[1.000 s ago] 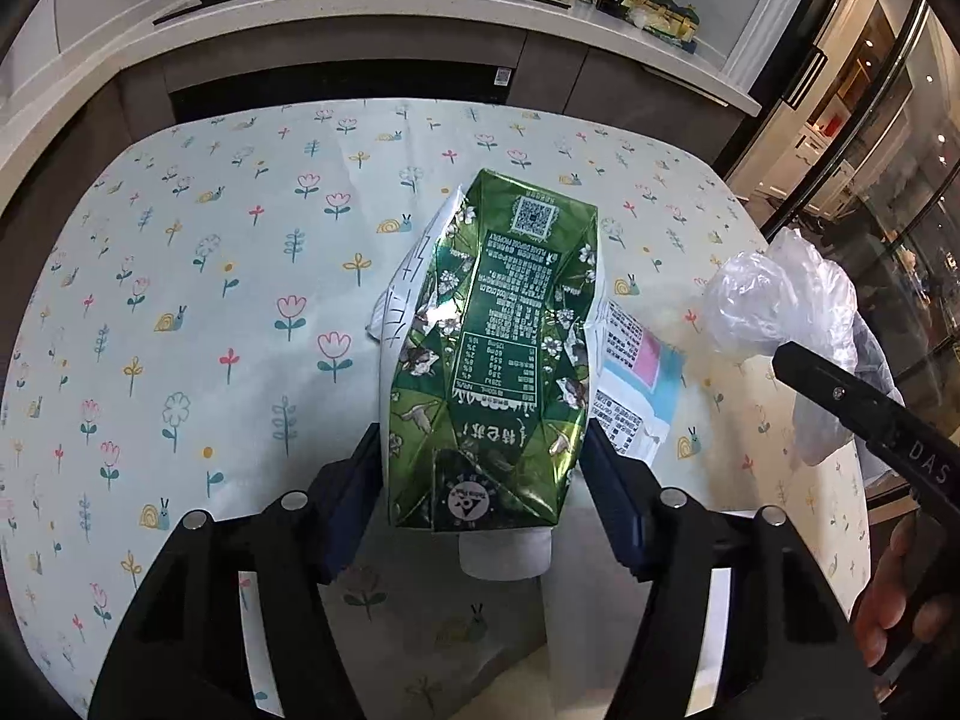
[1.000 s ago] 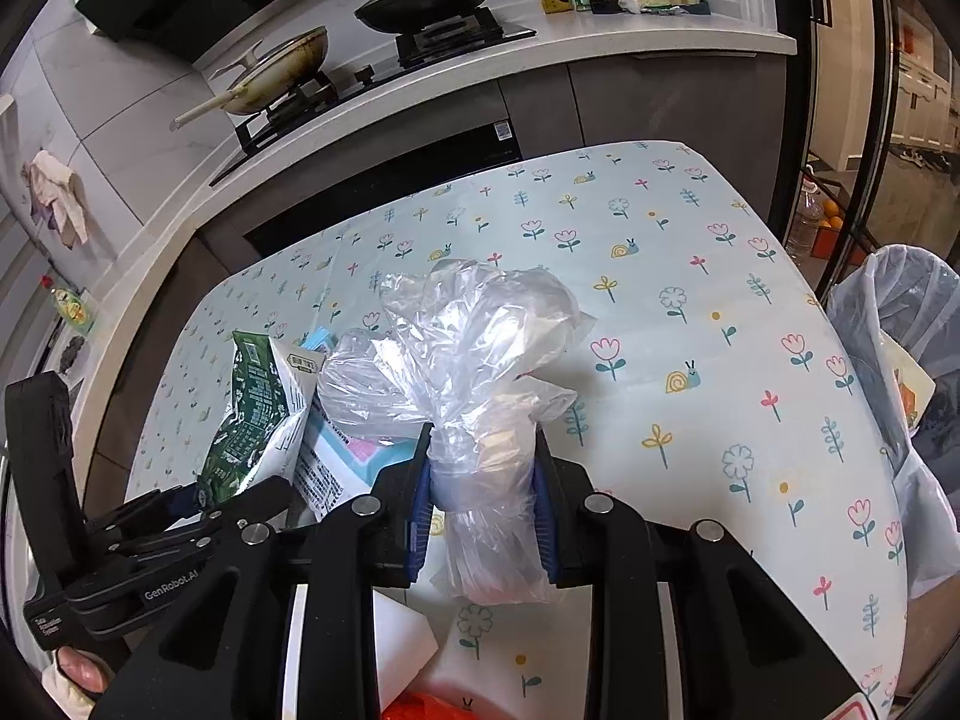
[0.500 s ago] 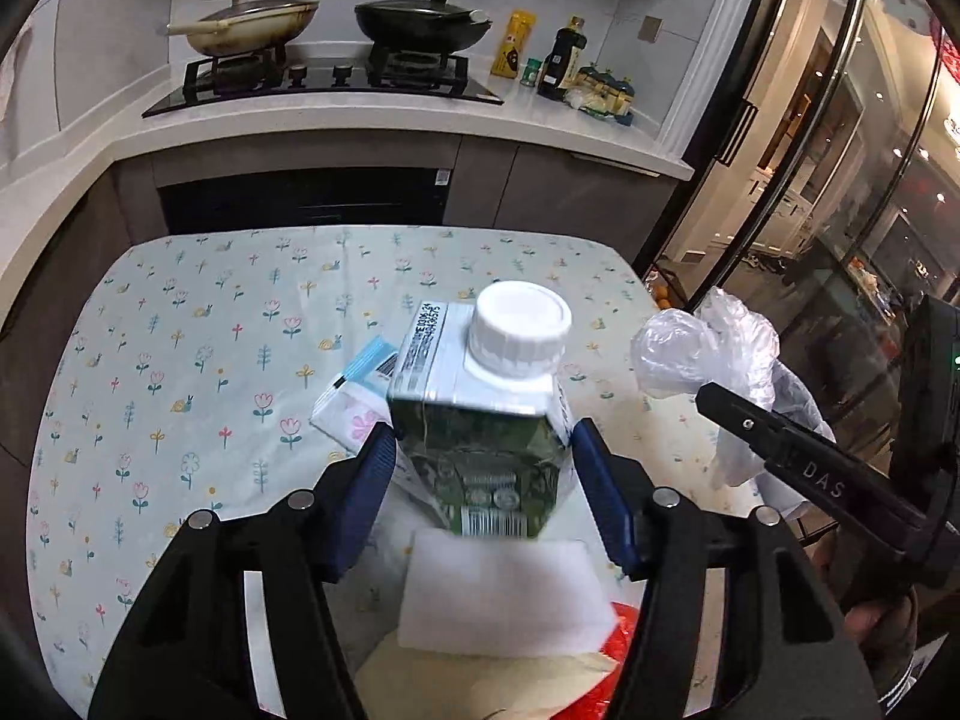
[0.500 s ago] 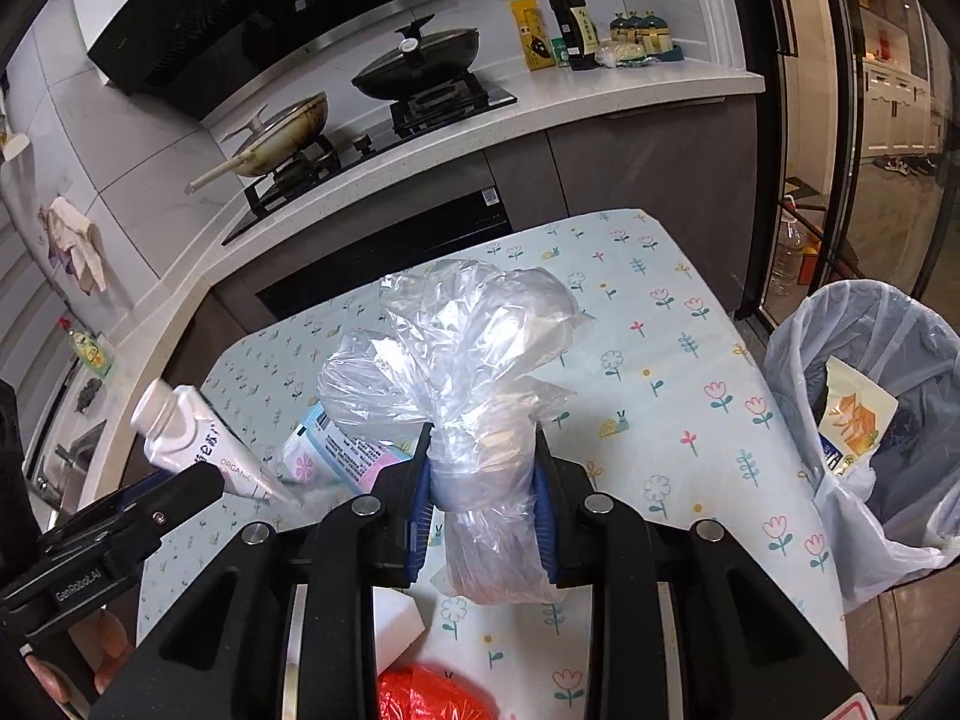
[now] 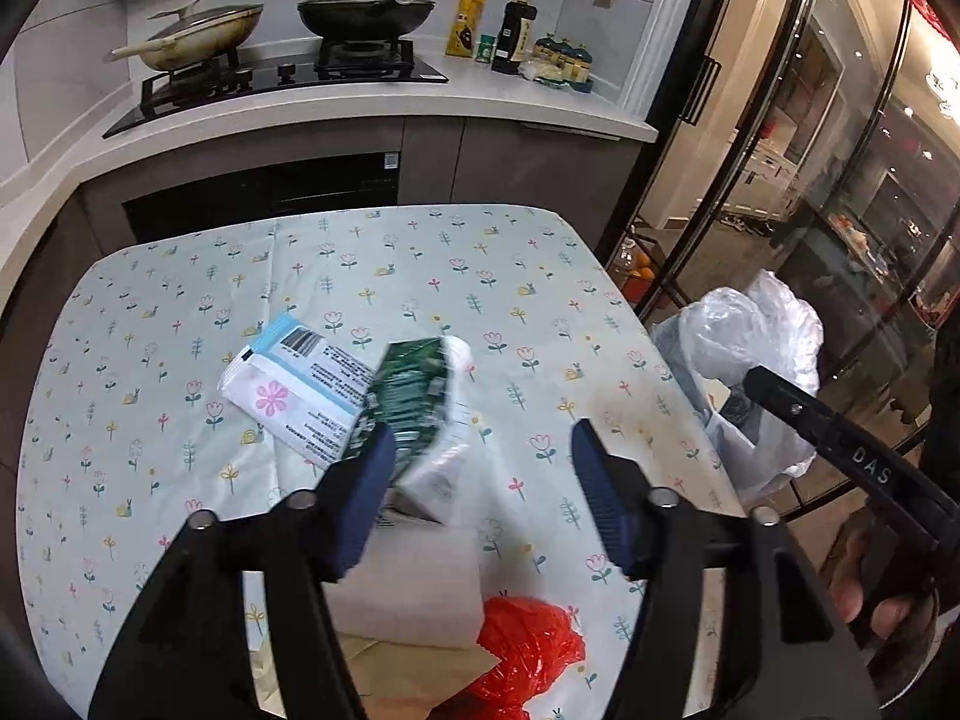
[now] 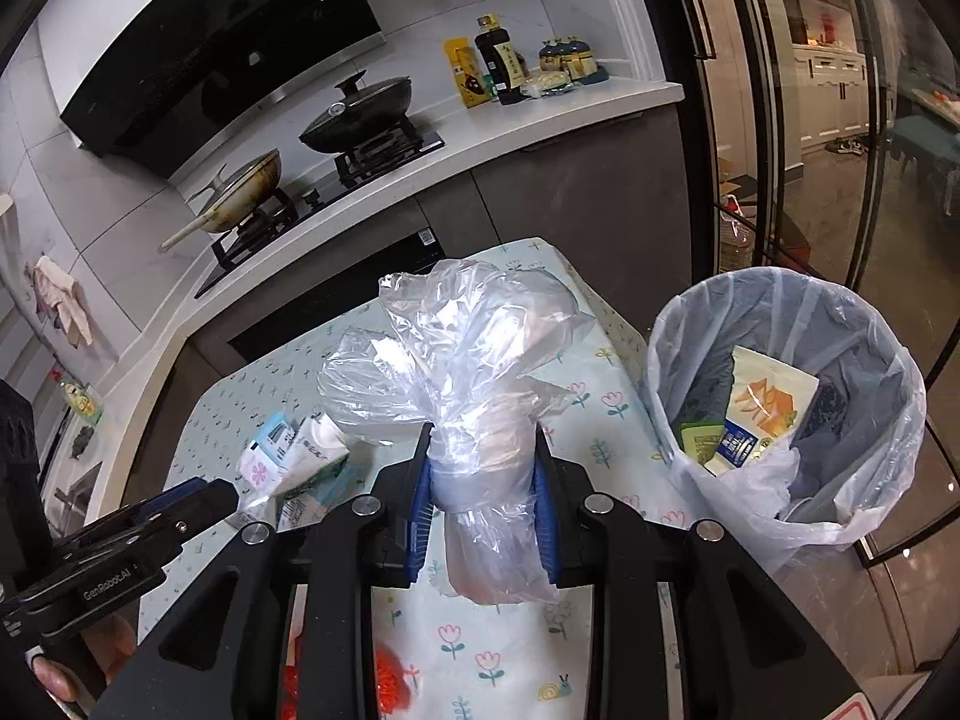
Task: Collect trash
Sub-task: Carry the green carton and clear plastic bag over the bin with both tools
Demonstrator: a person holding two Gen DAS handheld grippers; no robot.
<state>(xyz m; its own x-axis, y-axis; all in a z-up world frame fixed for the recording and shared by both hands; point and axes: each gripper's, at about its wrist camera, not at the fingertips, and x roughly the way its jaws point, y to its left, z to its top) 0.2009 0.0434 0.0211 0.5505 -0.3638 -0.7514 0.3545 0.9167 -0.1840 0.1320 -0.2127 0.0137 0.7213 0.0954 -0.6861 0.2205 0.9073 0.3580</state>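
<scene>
The table with the flowery cloth is the place to start from. On it, toward the left side, lies a white tissue pack with a pink flower on it. Just right of that pack is the green carton, blurry and tilted, with its bottom end against the left pad of the left gripper. The jaws of that gripper have just been opening and now stand wide apart, so the right pad is clear of the carton and nothing squeezes it. At the near edge of the table sit a white sponge and some crumpled red trash. Further right, the right gripper is above the table's right side, and its jaws are clamped on the neck of a clear plastic bag, which puffs out above the pads. Past the table's right edge stands a trash bin with a white liner, and some packets already lie inside it.
</scene>
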